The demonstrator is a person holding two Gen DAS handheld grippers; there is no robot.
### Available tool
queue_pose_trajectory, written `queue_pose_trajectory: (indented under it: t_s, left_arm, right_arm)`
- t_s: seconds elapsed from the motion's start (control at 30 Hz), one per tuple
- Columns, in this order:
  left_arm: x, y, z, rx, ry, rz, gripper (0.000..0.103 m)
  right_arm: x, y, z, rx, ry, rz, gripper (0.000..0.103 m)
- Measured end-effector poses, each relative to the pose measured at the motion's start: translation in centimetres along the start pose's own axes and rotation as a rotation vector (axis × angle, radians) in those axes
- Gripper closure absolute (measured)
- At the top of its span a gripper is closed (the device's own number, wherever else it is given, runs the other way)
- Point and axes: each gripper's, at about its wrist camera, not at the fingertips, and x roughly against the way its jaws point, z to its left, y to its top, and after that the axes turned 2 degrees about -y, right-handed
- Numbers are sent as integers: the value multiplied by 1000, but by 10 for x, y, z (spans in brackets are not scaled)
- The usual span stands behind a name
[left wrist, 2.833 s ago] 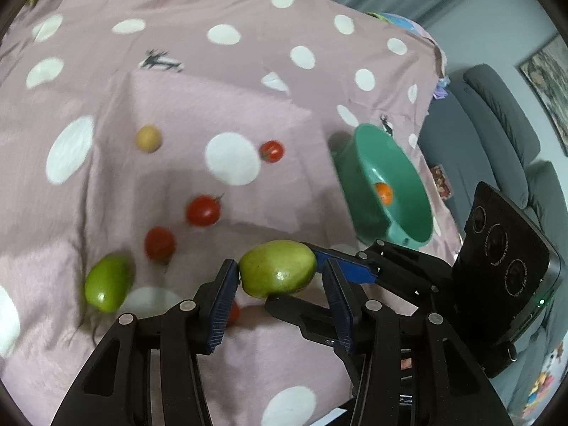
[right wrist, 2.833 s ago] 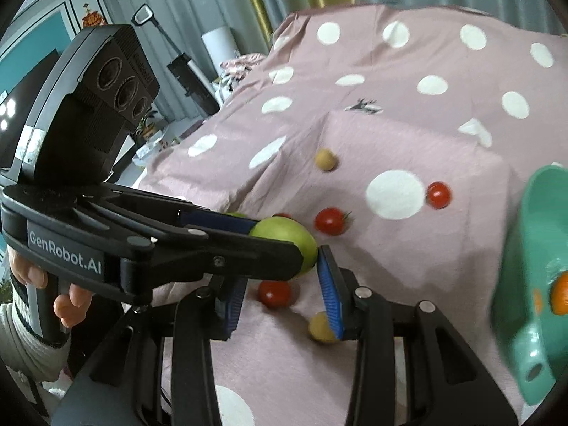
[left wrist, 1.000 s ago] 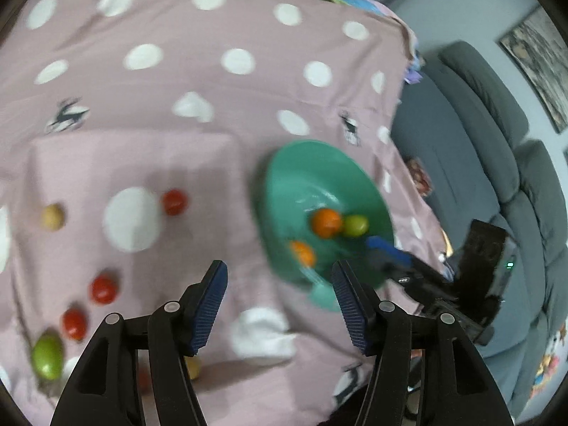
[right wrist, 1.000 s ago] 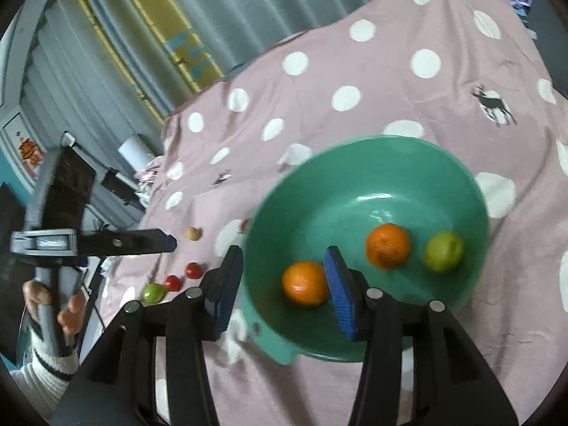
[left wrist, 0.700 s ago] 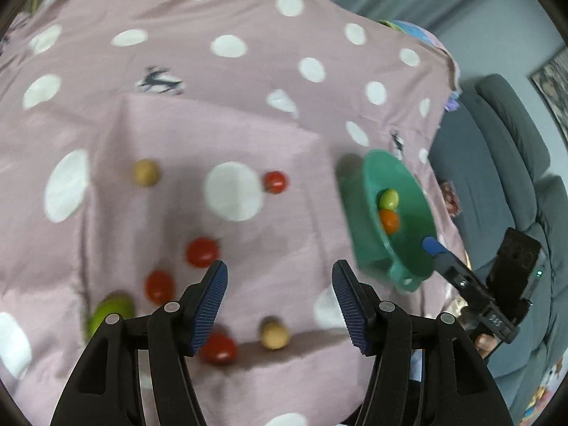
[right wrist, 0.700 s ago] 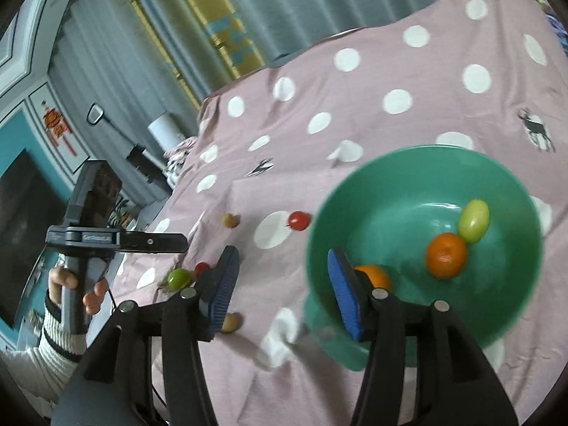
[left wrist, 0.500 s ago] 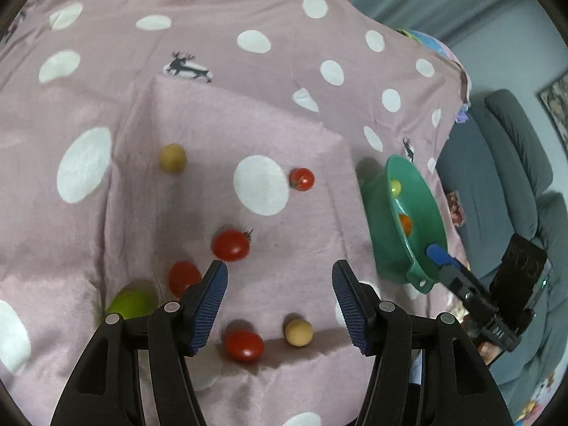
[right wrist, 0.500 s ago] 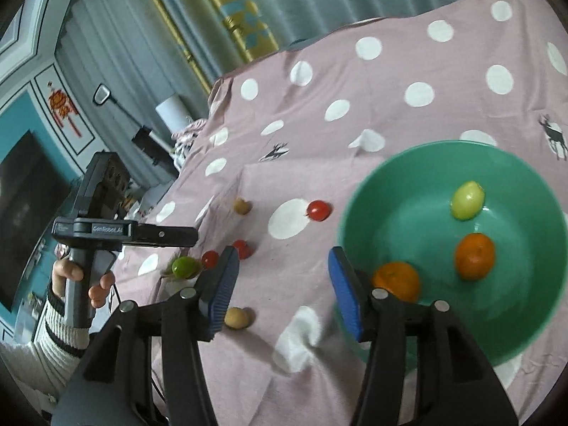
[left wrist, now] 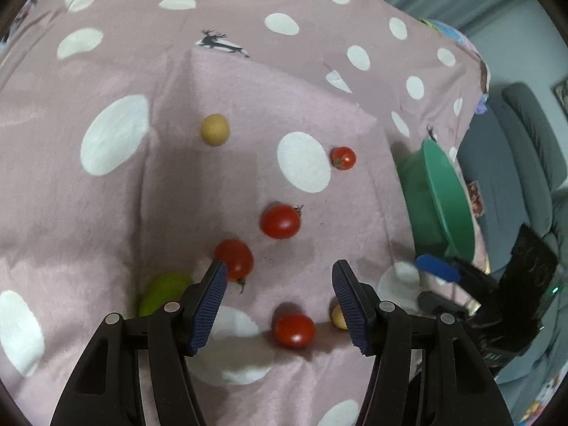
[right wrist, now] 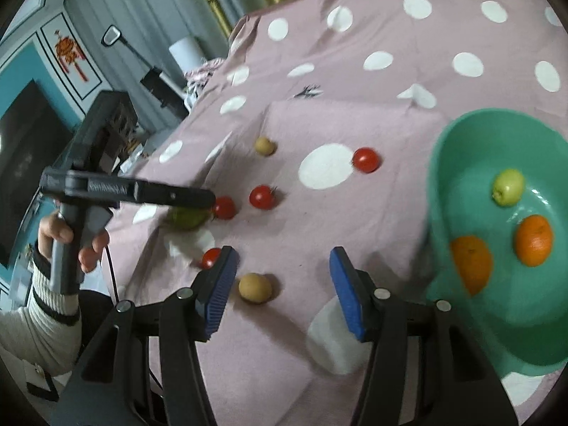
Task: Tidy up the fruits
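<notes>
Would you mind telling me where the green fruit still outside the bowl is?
In the left wrist view the green fruit lies on the spotted cloth at lower left, partly hidden behind the left claw, beside a red tomato.

matt pink cloth (left wrist: 177, 213); glossy smooth tomatoes (left wrist: 281, 220); smooth green plastic bowl (right wrist: 461, 135); ribbed blue gripper pads (right wrist: 346, 293).

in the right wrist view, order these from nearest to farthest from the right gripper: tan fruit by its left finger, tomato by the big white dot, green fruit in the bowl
From the right gripper:
1. Tan fruit, just inside its left finger.
2. Tomato, ahead on the cloth.
3. Green fruit, far right, inside the bowl.
</notes>
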Motion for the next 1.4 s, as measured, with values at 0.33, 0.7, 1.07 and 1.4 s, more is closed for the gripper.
queue_pose_trajectory:
  t_s: [0.33,0.7,1.07,1.4]
  left_arm:
    - [-3,3,12,53,6,-17,43]
    - [-31,1,-6,-110,239,25,43]
    - [-32,-2,-4,-150,243,13,76]
    - [4,3,17,-17,63,-57,76]
  right_arm:
    - [-23,7,16,7,-5,32,47]
    - [-29,10,18,-2,0,41,47]
    - [-44,19,19,-8,-11,45,47]
    - [-80,33,31,6,-62,82,48]
